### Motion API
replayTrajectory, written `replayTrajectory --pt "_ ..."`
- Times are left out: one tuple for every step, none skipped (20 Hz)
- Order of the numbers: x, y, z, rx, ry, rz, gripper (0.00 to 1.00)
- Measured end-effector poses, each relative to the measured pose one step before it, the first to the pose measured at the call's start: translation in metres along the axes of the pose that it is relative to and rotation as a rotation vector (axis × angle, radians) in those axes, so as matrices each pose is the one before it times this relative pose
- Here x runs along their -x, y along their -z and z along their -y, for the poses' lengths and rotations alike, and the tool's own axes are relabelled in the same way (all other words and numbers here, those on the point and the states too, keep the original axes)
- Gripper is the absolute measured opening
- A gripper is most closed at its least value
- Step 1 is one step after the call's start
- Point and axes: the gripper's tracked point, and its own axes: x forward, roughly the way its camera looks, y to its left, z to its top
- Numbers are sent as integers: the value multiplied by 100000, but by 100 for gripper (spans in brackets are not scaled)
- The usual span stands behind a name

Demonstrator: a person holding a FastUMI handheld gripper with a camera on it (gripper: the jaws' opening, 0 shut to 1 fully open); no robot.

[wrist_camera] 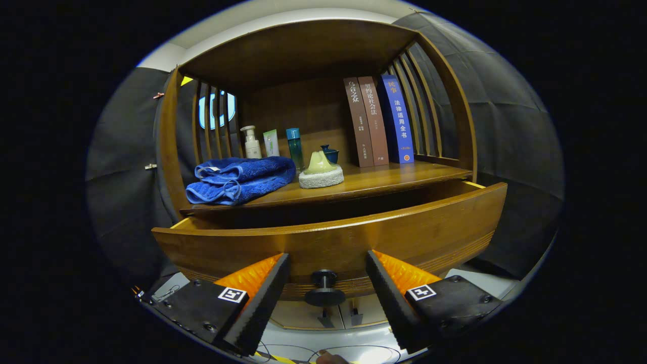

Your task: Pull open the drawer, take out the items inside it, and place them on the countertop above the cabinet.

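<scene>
Gripper (327,263) fingers spread wide and released, black knob (324,288) between them untouched, wooden drawer (333,237) pulled partly out just ahead, contents hidden, countertop (399,177) above holding blue towel (238,179), sponge (321,177), bottles (251,142), three upright books (379,120)

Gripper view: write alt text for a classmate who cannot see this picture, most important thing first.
The open tongs flank the black knob of a wooden drawer, which is pulled partly out, without touching it. On the countertop above lie a folded blue towel, toiletry bottles, a sponge and three upright books.
</scene>
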Motion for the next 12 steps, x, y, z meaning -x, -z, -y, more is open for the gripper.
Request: replayTrajectory --pt "-808 -113 52 175 -68 -204 100" --pt "-671 -171 40 92 -101 48 100" --pt "-652 -104 -34 92 -53 -7 99" --pt "-463 -90 37 68 0 83 100" --pt "-505 -79 -44 12 12 26 100" --pt "43 -885 -692 -191 105 -63 100" --pt "-255 -67 13 -88 70 73 100" --pt "-306 -85 55 -200 25 -76 99" --pt "-281 -30 -95 -229 -53 -11 100" --pt "-338 -1 -42 -214 -84 -191 100" --pt "-153 -112 82 -84 97 -336 100" --pt "-315 -183 39 38 415 359 100"
